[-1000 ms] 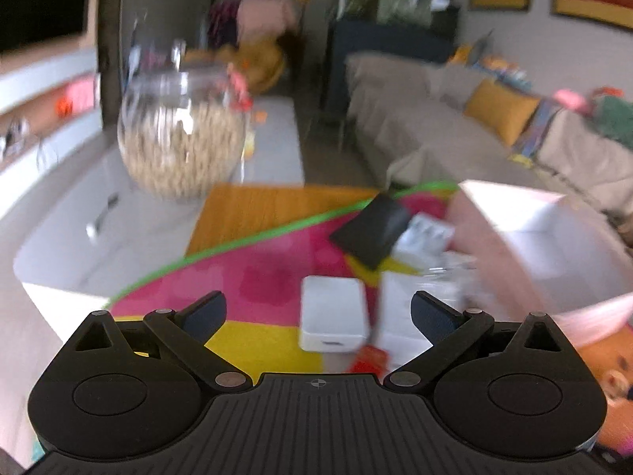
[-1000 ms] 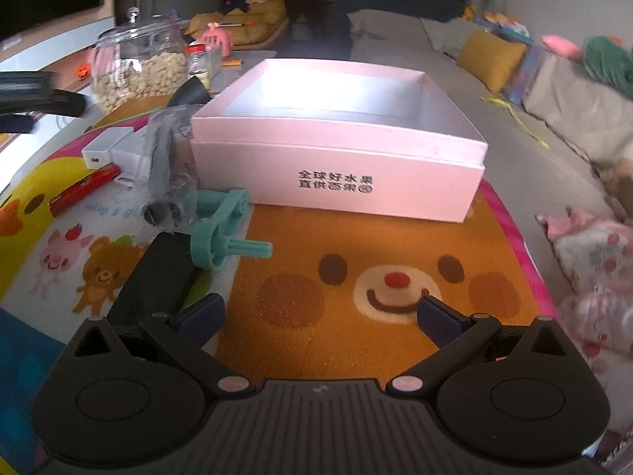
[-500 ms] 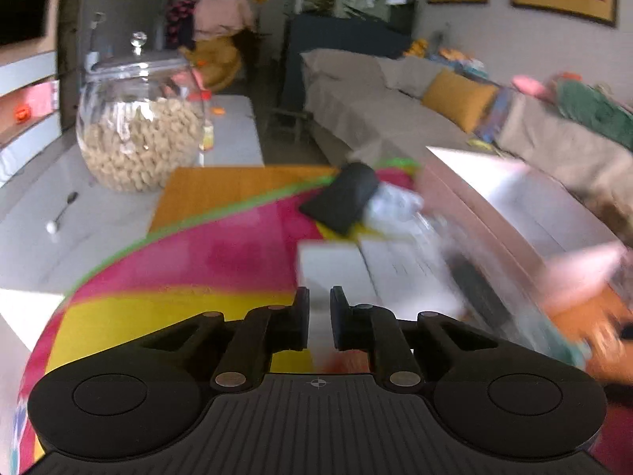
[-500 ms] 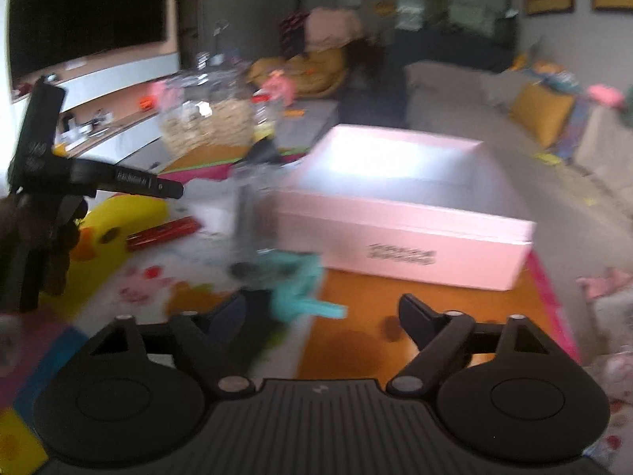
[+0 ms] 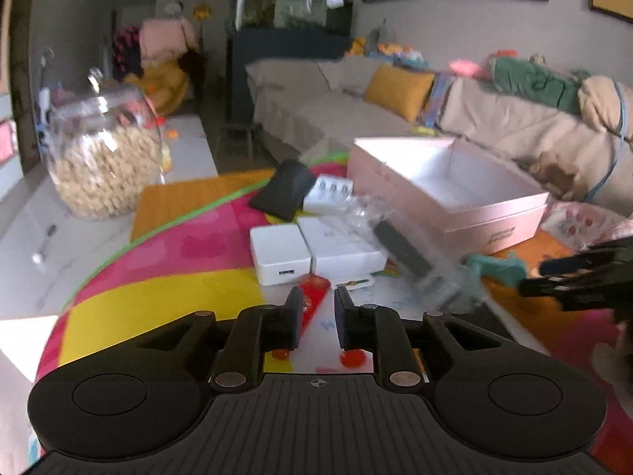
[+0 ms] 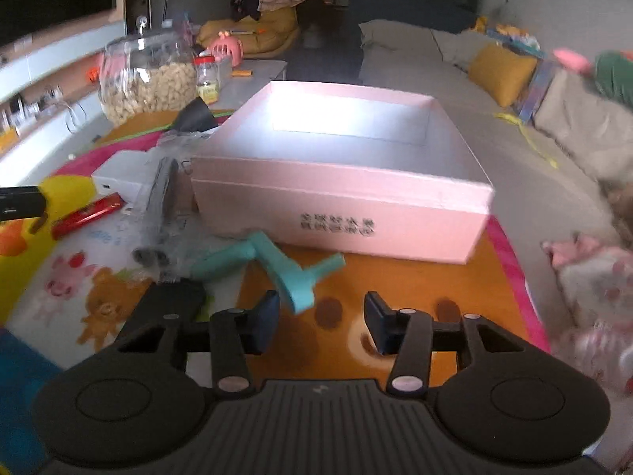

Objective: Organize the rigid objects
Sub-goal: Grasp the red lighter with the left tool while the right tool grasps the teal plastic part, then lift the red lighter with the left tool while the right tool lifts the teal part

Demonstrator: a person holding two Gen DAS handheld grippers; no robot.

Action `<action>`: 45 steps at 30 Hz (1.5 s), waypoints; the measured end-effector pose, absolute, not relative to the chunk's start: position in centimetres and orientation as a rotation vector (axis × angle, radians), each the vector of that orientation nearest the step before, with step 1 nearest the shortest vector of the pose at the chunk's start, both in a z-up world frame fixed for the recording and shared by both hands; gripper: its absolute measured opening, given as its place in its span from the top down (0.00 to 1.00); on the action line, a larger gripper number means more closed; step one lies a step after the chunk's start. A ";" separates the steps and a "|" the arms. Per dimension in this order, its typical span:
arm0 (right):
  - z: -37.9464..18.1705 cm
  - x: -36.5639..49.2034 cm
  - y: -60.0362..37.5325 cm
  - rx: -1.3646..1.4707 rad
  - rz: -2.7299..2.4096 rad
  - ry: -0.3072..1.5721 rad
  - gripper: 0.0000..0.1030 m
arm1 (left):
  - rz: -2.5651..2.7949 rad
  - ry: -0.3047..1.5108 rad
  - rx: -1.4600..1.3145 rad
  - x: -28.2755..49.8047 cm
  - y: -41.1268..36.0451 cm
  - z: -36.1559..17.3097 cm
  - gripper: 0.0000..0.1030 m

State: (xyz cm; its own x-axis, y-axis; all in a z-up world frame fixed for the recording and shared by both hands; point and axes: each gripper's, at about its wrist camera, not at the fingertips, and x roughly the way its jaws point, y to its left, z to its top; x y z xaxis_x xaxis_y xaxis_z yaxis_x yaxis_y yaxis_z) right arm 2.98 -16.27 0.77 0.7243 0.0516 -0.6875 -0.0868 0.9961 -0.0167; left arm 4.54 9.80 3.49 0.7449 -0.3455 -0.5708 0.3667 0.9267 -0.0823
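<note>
So the biggest thing here is the colourful cartoon play mat (image 6: 395,277), with everything sitting on it. Next up, the pink box (image 6: 340,198), lid off, nothing visible inside. Behind the mat there's a glass jar (image 5: 103,158) full of pale snacks. Left of the box: two white chargers (image 5: 281,253) side by side, a black pouch (image 5: 285,190) behind them, and a dark bar in crinkly clear wrap (image 6: 158,213). A teal plastic handle (image 6: 273,265) lies right in front of the box, touching that wrap. A little red bar (image 6: 87,215) lies at the left, on the mat.

Left hand-held gripper (image 5: 318,308) is clenched, nothing pinched, fingertips just over the red bar's end. Right hand-held gripper (image 6: 320,316) has just been closing but is released, partway apart with nothing gripped, right behind the teal handle.
</note>
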 end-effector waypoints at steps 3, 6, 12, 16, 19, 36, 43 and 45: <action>0.7 1.6 -17.1 0.030 0.181 0.758 0.43 | -0.394 0.701 0.062 6.7 9.8 2.1 0.80; 0.9 0.5 -16.9 0.016 0.238 0.729 0.40 | -0.381 0.683 0.085 7.2 9.8 1.6 0.78; 1.2 -0.5 -12.8 0.000 0.319 0.728 0.36 | -0.364 0.694 0.082 7.6 9.1 0.6 0.66; 0.1 0.8 -9.5 -0.051 0.322 0.778 0.39 | -0.384 0.707 0.106 5.6 8.2 0.9 0.74; -0.1 0.7 -8.8 -0.144 0.301 0.752 0.45 | -0.407 0.703 0.147 2.1 7.1 1.0 0.74; 0.5 4.4 -15.8 0.013 0.049 0.731 0.59 | -0.366 0.745 0.065 -3.1 4.8 1.2 0.63; 0.1 3.2 -16.6 -0.049 0.062 0.759 0.80 | -0.311 0.761 0.001 -1.5 6.8 1.4 0.72; 0.1 2.2 -17.0 -0.064 0.040 0.750 0.77 | -0.313 0.768 0.025 -1.1 6.7 1.4 0.72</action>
